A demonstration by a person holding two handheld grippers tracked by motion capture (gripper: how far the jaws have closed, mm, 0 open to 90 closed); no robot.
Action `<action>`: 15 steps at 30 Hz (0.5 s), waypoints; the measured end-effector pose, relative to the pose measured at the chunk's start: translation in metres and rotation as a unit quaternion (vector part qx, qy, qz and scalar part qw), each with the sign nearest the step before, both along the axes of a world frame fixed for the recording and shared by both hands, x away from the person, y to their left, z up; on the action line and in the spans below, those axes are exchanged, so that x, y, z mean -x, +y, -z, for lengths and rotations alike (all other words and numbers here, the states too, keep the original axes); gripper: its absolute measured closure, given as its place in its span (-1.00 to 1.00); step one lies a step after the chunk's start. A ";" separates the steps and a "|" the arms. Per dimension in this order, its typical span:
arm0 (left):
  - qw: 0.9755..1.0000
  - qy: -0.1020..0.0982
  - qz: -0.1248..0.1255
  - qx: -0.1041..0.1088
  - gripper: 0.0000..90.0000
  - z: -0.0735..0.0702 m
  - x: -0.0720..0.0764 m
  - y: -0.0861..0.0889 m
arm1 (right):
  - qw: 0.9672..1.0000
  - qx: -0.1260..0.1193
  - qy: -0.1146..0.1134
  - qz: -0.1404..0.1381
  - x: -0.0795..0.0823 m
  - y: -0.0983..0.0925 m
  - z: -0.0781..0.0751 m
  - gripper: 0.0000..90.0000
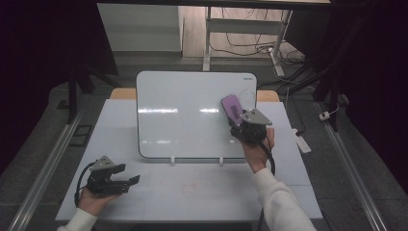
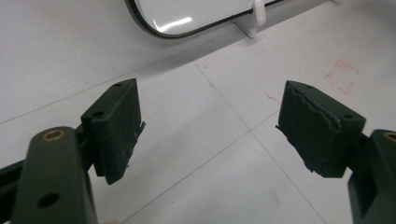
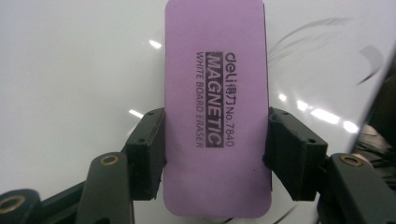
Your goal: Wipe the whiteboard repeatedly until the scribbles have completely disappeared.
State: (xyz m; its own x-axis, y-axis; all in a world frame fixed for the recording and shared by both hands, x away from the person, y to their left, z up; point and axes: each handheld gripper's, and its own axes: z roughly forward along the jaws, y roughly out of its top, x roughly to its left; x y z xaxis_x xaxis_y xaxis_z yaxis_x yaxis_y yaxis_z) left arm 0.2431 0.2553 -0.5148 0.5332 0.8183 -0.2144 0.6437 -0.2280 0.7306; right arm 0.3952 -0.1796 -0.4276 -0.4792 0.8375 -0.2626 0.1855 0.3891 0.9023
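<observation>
A purple magnetic whiteboard eraser (image 3: pixel 215 112) sits between the black jaws of my right gripper (image 3: pixel 215 158), which is shut on its two long sides. In the high view that right gripper (image 1: pixel 239 122) holds the eraser (image 1: pixel 232 109) against the right part of the upright whiteboard (image 1: pixel 187 113). Faint dark pen strokes (image 3: pixel 322 32) curve across the board to the right of the eraser. My left gripper (image 1: pixel 129 179) rests low over the table at the front left, open, with nothing between its jaws (image 2: pixel 210 126).
The whiteboard stands on two small white feet (image 1: pixel 172 160) on a white table (image 1: pixel 192 192). A faint red square mark (image 2: pixel 343 74) is drawn on the table top in front of the board. Cables and a metal frame lie on the floor behind.
</observation>
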 end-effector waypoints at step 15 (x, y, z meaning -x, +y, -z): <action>1.000 -0.002 -0.001 0.002 -0.50 0.000 0.001 0.001 | 0.998 -0.024 -0.027 0.046 -0.048 -0.015 -0.053 -0.09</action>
